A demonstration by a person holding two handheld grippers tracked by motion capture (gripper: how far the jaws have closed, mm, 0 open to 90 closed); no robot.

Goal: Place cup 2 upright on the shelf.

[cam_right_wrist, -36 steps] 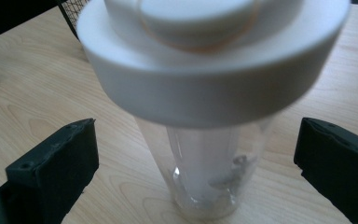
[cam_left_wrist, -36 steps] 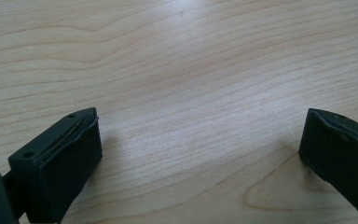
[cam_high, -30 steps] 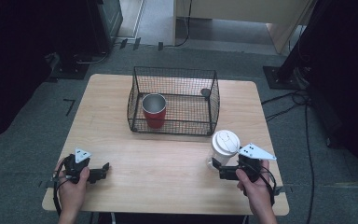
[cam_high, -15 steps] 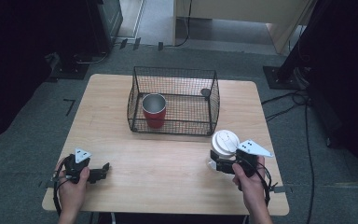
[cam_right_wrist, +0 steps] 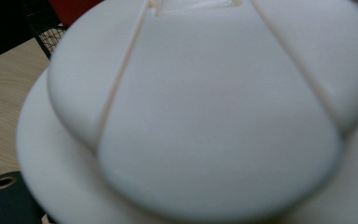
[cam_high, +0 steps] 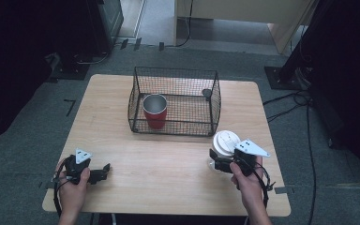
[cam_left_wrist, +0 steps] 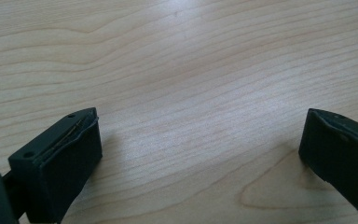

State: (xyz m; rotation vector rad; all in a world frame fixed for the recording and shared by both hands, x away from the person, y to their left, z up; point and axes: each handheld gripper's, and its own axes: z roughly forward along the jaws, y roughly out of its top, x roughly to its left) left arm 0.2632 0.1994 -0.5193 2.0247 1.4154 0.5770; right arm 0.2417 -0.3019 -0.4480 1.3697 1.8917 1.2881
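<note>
A light wooden table (cam_high: 168, 168) stands on grey carpet in a dim room, with dark equipment stands and trailing cables around it.

At the table's near right, the right gripper (cam_high: 218, 161) sits against the lower side of a white paper cup with a white plastic lid (cam_high: 227, 142). Its jaws have just been closing with the cup between them; whether the pads press on it yet cannot be told. In the right gripper view the lid (cam_right_wrist: 200, 116) is very close and blurred.

At the near left, the left gripper (cam_high: 104, 169) rests low over the wood, held by the left hand (cam_high: 72, 185). In the left gripper view its two black jaws stand wide apart over bare wood grain, with nothing between them.

Farther back, at the table's middle, sits a black wire basket (cam_high: 214, 101), well apart from both grippers. A red cup with a metallic inside (cam_high: 155, 111) stands upright in the basket's left part.
</note>
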